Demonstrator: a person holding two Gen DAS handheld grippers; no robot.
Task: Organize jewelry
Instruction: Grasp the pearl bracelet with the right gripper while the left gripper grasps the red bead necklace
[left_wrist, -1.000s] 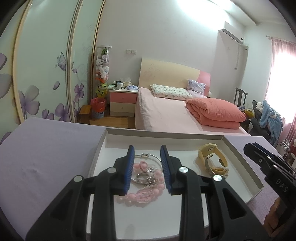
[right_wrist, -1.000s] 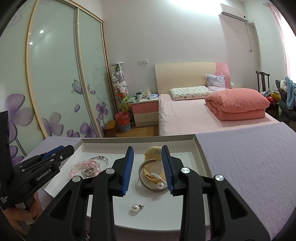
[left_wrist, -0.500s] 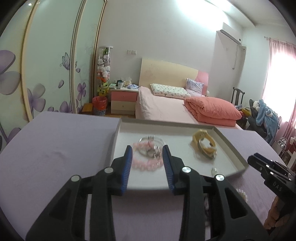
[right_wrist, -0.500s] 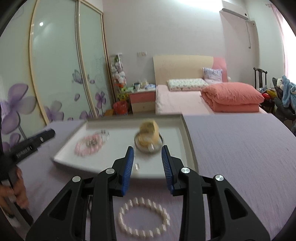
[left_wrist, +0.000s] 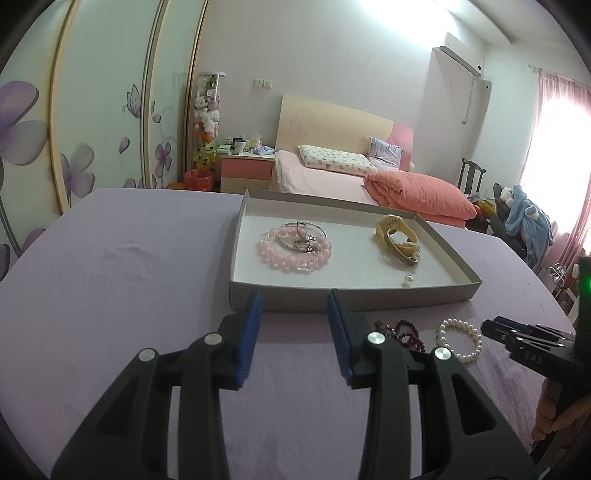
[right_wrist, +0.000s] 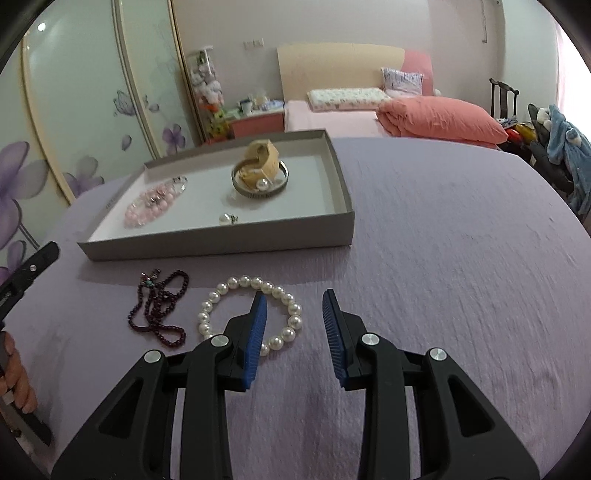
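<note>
I log the surface (right_wrist: 443, 236) as matt lilac cloth, faintly crinkled. Tray (right_wrist: 229, 248): matt grey card, smooth white floor. Pearl bracelet (right_wrist: 251, 314): glossy white beads. Dark red bead strand (right_wrist: 162, 310): shiny. Pink bead bracelet (left_wrist: 295, 251): translucent, glossy. Bangle (right_wrist: 258, 184): polished metal. My grippers: matt black plastic, ribbed blue pads (right_wrist: 256, 332) on the jaws.

Both claws (left_wrist: 293, 301) (right_wrist: 293, 302) agape, empty.

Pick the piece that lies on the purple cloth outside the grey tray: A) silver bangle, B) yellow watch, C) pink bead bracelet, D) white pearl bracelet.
D: the white pearl bracelet lies on the purple cloth in front of the grey tray, beside the dark red bead necklace.
</note>
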